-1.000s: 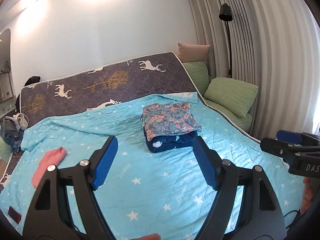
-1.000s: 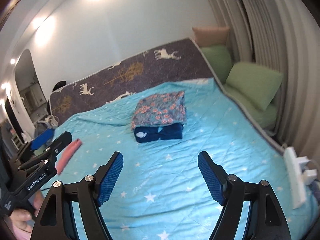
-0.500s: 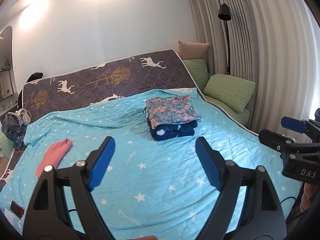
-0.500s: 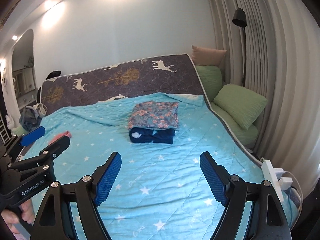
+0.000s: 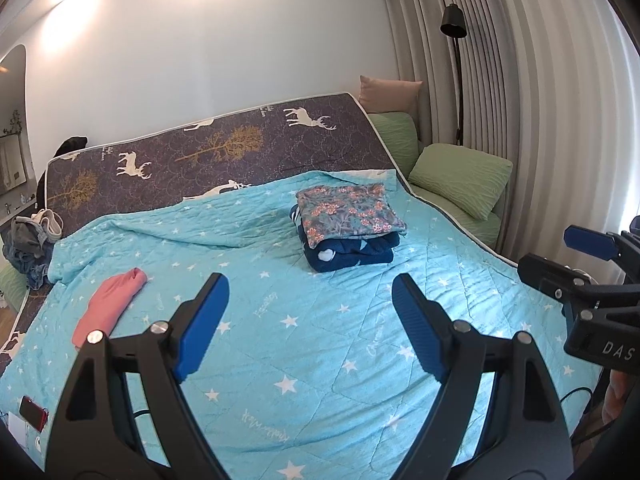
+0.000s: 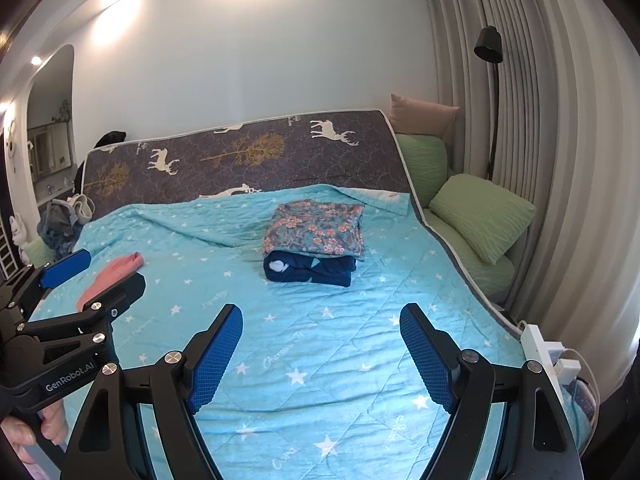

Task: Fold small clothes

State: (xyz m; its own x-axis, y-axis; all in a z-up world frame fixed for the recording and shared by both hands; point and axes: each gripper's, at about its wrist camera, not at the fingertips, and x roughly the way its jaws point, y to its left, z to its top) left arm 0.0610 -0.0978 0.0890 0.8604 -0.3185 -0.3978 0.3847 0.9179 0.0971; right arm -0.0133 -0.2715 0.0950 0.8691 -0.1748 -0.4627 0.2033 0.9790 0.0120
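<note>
A turquoise star-print quilt (image 5: 320,340) covers the bed – folded clothes (image 5: 348,232) stacked centre-frame, a pink garment (image 5: 110,304) at left – while the left gripper (image 5: 310,320) and right gripper (image 6: 322,344) gape wide, both empty.

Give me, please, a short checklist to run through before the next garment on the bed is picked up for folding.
1. Left tool empty and open: ok; its jaws have just been opening, with nothing between them.
2. Right tool empty and open: ok, nothing between its pads.
3. Folded stack finished and out of the way: ok; the floral garment lies on the navy garment near the far end of the blue star quilt.
4. Next item reachable: ok; the pink garment lies alone on the quilt, on the left tool's side.
5. Pink garment spread flat: not ok, it looks bunched.
6. More clothes waiting in the pile beyond the bed's edge: cannot tell.
</note>
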